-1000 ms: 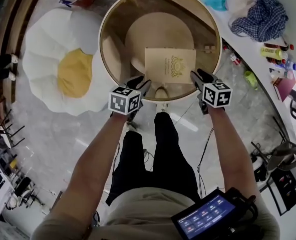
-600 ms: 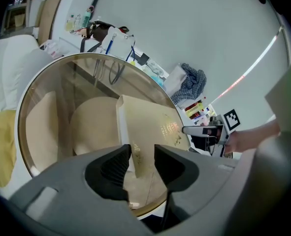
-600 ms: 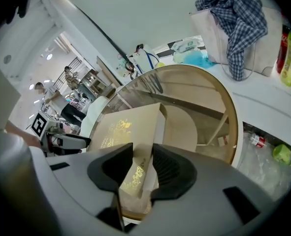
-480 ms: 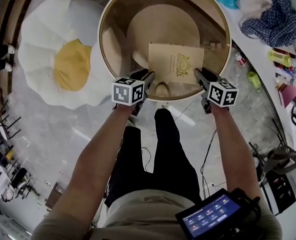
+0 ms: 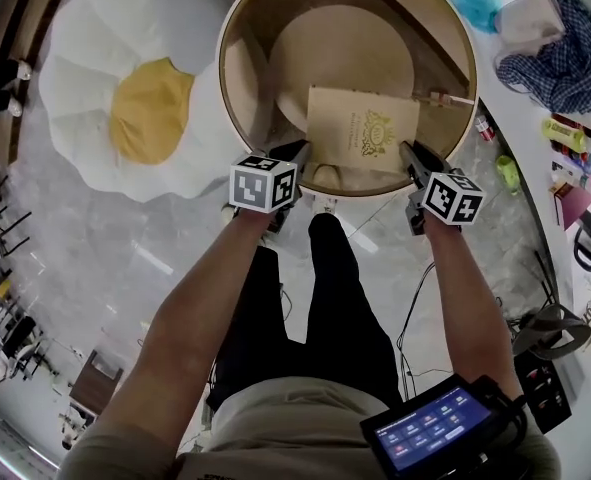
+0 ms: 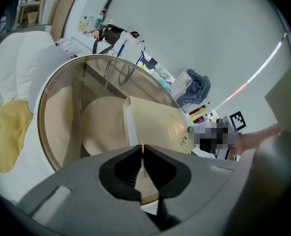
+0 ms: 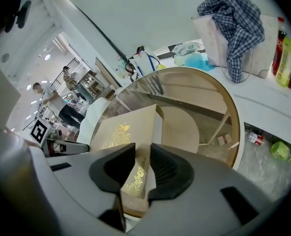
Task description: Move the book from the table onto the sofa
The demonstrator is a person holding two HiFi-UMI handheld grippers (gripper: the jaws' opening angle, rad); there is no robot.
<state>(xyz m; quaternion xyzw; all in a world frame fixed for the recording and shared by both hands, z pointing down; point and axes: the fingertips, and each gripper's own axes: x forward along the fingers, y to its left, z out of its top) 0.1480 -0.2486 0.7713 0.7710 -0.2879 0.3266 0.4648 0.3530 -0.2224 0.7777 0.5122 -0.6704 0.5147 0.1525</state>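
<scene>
Reckon I'm driving in a lab corner dressed as a lounge: fried-egg sofa [image 5: 140, 108], round glass table [image 5: 223, 63], then a cluttered counter [image 5: 520, 103] with bottles [image 5: 565, 133] and a checked cloth [image 5: 560, 53] right beside

1 round glass-topped table [image 5: 250, 108] with a wooden rim carries 1 tan book [image 5: 363, 128] near its front edge, and 1 egg-shaped sofa [image 5: 140, 98] lies beside it on the marbled floor [image 5: 125, 258].
</scene>
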